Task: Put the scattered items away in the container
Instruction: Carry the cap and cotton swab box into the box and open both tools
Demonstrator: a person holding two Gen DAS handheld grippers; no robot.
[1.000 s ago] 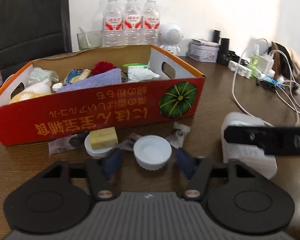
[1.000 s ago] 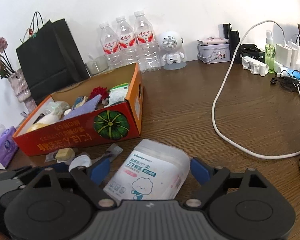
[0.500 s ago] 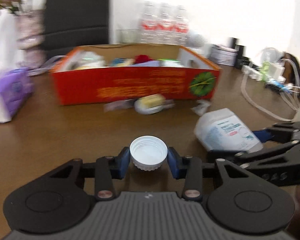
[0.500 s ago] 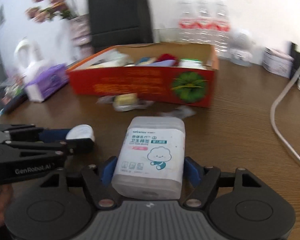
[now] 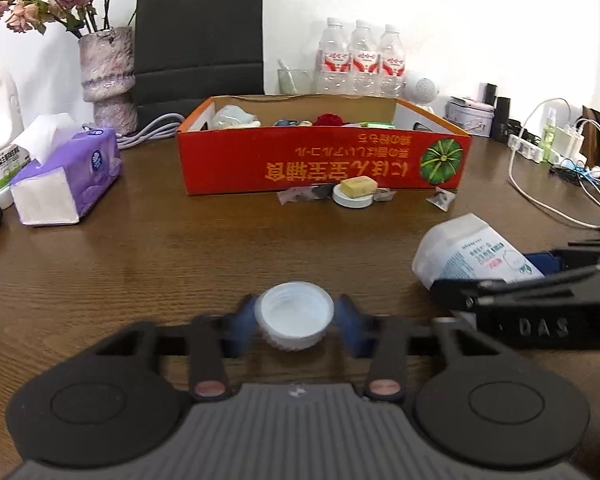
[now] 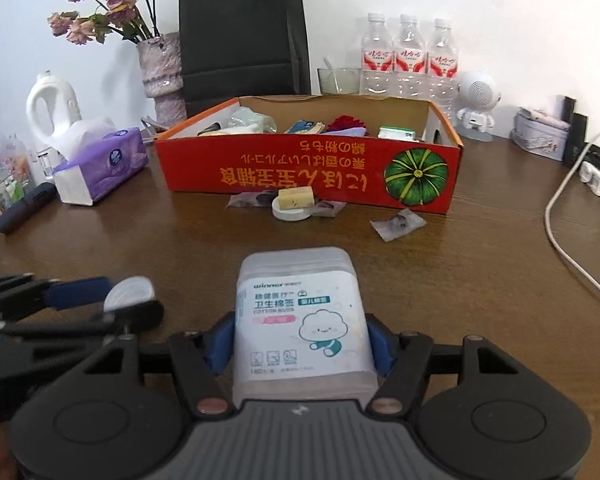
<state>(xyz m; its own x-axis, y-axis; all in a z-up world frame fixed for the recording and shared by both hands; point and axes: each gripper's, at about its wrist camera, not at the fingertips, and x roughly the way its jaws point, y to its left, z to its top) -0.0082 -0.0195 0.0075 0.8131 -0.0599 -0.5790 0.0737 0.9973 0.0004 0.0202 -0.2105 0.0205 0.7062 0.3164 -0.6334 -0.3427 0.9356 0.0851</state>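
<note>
Left wrist view: both claws loaded and held back from the red box [image 5: 324, 160], mid-carry.

Left claw [image 5: 297, 320] is clenched on a white bottle cap [image 5: 296, 320], open side up, its blue pads touching the cap on either side; the right wrist view shows the right claw [image 6: 302, 342] gripping a translucent cotton-bud tub [image 6: 302, 316] by its two long sides. Both loads seem to hang above the brown bench [image 5: 160, 248], well short of the box. Still scattered just in front of the box wall are a second white lid [image 5: 352, 199] with a yellowish block [image 5: 359, 186] on it and a few crumpled wrappers [image 6: 398, 223]. By my reading the step in hand is transport. Next, each claw needs to travel forward, clear the near wall, and release over a free patch among the contents.
</note>
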